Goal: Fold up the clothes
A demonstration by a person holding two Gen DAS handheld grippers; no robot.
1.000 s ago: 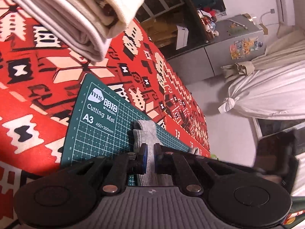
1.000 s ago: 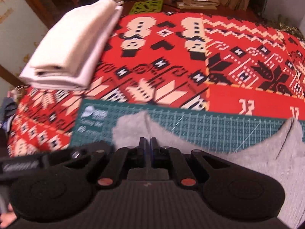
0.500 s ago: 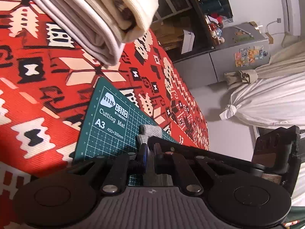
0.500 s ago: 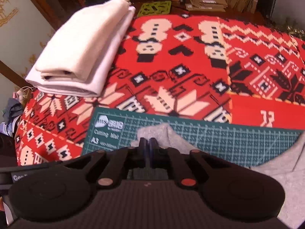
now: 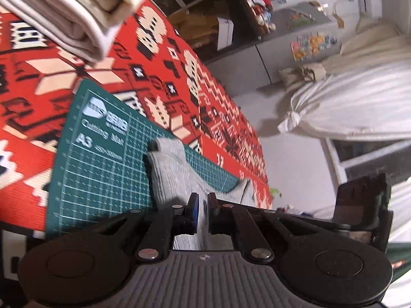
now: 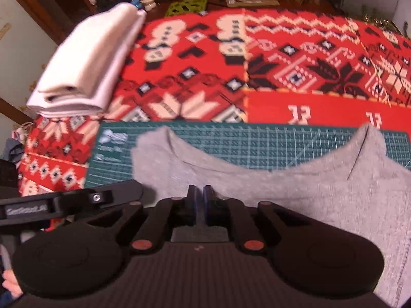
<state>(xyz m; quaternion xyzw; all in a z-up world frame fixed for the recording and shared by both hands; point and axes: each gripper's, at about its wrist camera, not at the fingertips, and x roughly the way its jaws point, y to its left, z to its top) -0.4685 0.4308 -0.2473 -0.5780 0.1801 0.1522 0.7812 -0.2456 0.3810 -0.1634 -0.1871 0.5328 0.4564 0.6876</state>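
A grey knit top (image 6: 295, 187) lies spread on the green cutting mat (image 6: 231, 143), its scooped neckline facing away from me with a shoulder strap at each end. In the left wrist view the same grey top (image 5: 172, 172) runs from its strap tip back into my left gripper (image 5: 201, 206), which is shut on the cloth. My right gripper (image 6: 199, 199) is shut on the top's near-left part, just right of the left strap. The left gripper's black body (image 6: 69, 204) shows at the left edge of the right wrist view.
A folded stack of cream and white clothes (image 6: 87, 69) sits at the far left on the red patterned tablecloth (image 6: 308, 71). The table edge drops off beyond the mat's end in the left wrist view, where a tied white bundle (image 5: 346, 107) lies on the floor.
Both grippers have drawn back towards me with the grey top. More of it now lies spread over the mat, with the whole neckline and the right strap showing.
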